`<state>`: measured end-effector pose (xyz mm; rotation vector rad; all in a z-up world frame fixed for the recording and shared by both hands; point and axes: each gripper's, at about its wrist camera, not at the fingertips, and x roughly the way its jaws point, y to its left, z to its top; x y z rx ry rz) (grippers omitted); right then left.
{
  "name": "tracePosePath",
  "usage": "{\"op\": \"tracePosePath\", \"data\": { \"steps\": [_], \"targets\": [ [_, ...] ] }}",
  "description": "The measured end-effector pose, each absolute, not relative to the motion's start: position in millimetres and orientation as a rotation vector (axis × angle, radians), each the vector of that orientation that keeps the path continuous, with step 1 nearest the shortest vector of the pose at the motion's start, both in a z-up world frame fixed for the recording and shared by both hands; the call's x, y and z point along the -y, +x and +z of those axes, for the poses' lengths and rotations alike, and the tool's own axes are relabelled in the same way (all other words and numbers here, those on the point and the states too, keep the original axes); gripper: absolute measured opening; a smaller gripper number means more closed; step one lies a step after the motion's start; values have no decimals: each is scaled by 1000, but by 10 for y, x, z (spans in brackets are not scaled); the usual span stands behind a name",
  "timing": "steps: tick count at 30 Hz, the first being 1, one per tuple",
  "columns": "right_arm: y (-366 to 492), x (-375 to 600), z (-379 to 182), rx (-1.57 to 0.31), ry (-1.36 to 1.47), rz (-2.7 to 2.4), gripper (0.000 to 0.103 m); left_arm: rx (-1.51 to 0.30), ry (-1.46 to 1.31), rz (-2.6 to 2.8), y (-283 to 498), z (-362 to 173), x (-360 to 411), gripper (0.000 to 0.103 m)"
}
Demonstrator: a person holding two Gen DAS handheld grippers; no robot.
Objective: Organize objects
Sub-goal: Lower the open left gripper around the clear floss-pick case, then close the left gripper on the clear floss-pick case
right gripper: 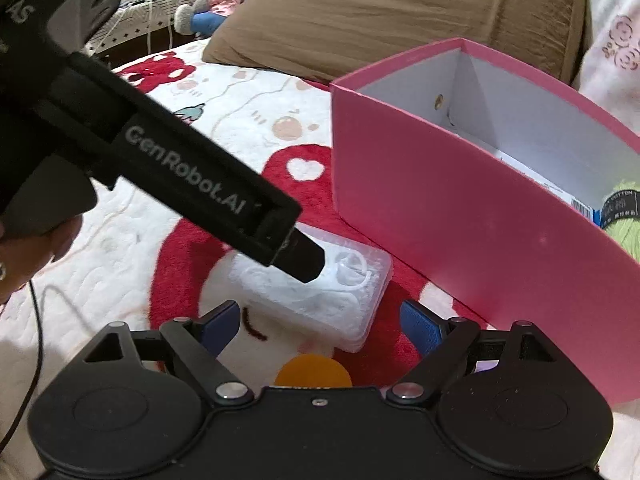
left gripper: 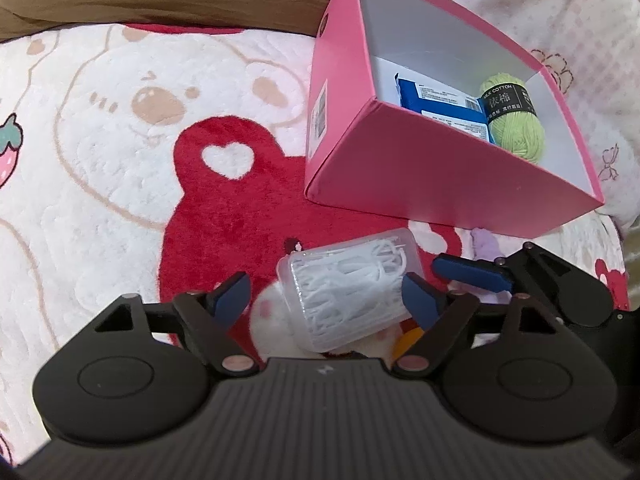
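1. Left hand-held gripper (left gripper: 324, 300): jaws apart, straddling the clear floss-pick box (left gripper: 348, 288); right pad touching, left pad clear.
2. Right hand-held gripper (right gripper: 320, 328): jaws apart, empty.
3. Floss-pick box: on blanket (left gripper: 100, 160), near pink box (left gripper: 420, 168) corner; open blanket leftward.

A bed's cartoon-bear blanket (left gripper: 120, 128) meets a brown pillow (right gripper: 400, 20) and floral quilt (left gripper: 580, 20).

Floss box (left gripper: 348, 292) lies before carton (left gripper: 420, 168) on blanket (left gripper: 100, 160)
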<state>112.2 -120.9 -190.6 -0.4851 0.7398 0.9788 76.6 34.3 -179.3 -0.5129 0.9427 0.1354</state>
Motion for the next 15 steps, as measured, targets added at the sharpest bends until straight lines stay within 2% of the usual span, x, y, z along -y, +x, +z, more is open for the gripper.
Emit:
{"op": "tracePosePath", "data": {
  "steps": [6, 10, 15],
  "targets": [
    [1202, 1209, -1956, -762, -448, 965, 90, -961, -595, 100, 799, -1880, -398, 63],
    [1257, 1206, -1979, -804, -402, 972, 90, -954, -580, 115, 807, -1894, -396, 58],
    [1176, 1207, -1979, -815, -381, 989, 90, -946, -585, 122, 834, -1903, -407, 58]
  ]
}}
